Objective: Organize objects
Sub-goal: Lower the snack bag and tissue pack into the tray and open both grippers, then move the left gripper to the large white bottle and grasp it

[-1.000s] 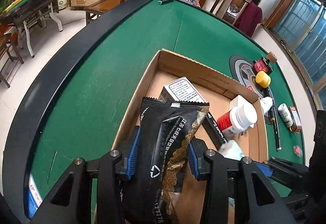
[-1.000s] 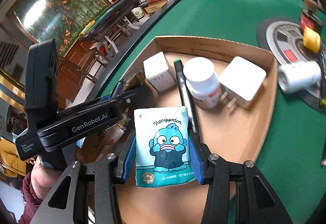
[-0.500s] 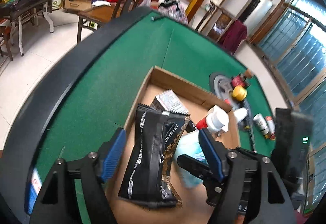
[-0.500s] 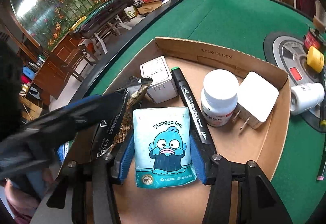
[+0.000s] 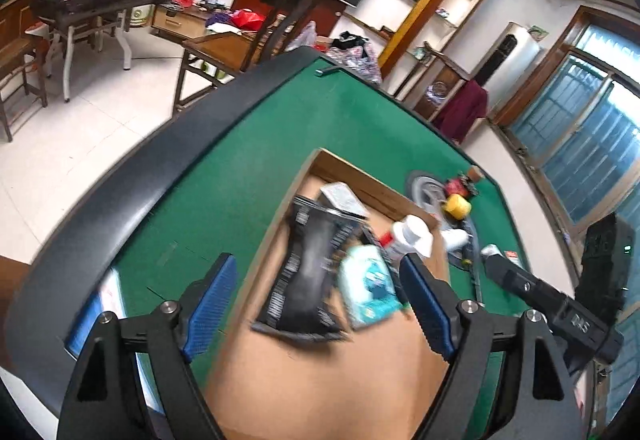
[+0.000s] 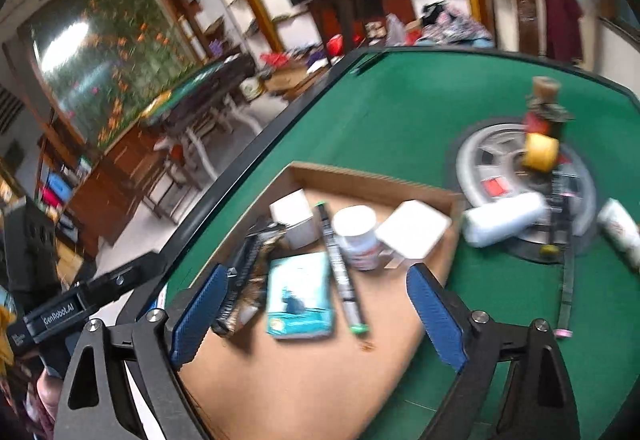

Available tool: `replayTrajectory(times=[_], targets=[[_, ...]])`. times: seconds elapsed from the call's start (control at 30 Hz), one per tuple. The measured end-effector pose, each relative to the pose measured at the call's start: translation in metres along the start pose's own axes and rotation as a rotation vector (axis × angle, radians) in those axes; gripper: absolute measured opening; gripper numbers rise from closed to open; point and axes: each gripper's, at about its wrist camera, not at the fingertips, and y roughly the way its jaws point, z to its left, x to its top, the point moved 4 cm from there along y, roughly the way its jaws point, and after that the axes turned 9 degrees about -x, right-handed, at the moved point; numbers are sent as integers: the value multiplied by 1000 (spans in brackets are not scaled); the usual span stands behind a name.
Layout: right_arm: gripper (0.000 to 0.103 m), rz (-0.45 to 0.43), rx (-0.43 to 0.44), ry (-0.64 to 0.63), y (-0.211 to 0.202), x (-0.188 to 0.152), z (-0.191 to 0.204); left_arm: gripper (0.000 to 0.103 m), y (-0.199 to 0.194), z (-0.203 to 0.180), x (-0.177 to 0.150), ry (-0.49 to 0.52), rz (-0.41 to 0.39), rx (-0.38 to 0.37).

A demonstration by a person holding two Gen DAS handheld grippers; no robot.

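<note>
A cardboard box point(image 5: 312, 380) point(image 6: 304, 372) sits on the green table. In it lie a black snack packet point(image 5: 306, 280) point(image 6: 240, 280), a teal tissue pack point(image 5: 368, 290) point(image 6: 301, 298), a black marker point(image 6: 340, 272), a white pill bottle point(image 5: 408, 236) point(image 6: 358, 236), a white charger point(image 6: 412, 228) and a small white box point(image 5: 344, 196) point(image 6: 292, 216). My left gripper point(image 5: 320, 312) is open and empty above the box. My right gripper point(image 6: 316, 320) is open and empty above the box.
Right of the box a grey round panel point(image 6: 480, 152) carries a yellow roll point(image 6: 540, 152) point(image 5: 456, 206) and a dark red bottle point(image 6: 542, 116). A white tube point(image 6: 504, 220), another white bottle point(image 6: 620, 228) and a black strap point(image 6: 566, 276) lie nearby. The table's black rim point(image 5: 100, 224) curves at left.
Both grippers opened and let go: the black packet and the tissue pack now lie in the box. Both grippers pulled up and back from the box.
</note>
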Motion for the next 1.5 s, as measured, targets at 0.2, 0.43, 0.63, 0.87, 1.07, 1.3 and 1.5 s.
replayTrajectory(times=[0.2, 0.43, 0.63, 0.87, 1.07, 1.3, 1.5], targets=[[95, -44, -173, 48, -39, -18, -85, 83, 5, -45, -20, 31, 30, -88], [95, -64, -330, 150, -70, -42, -175, 83, 36, -119, -56, 223, 132, -128], [100, -236, -455, 130, -123, -36, -196, 83, 56, -169, -75, 401, 149, -105], [103, -195, -361, 308, -94, -10, -255, 83, 90, -214, -70, 636, 141, 9], [103, -196, -424, 297, -57, 10, -278, 87, 147, -239, -51, 719, 234, 33], [103, -159, -348, 370, -47, -7, -304, 87, 224, -235, -51, 910, 361, 166], [103, -162, -294, 390, -49, -6, -300, 77, 260, -226, -43, 975, 448, 178]])
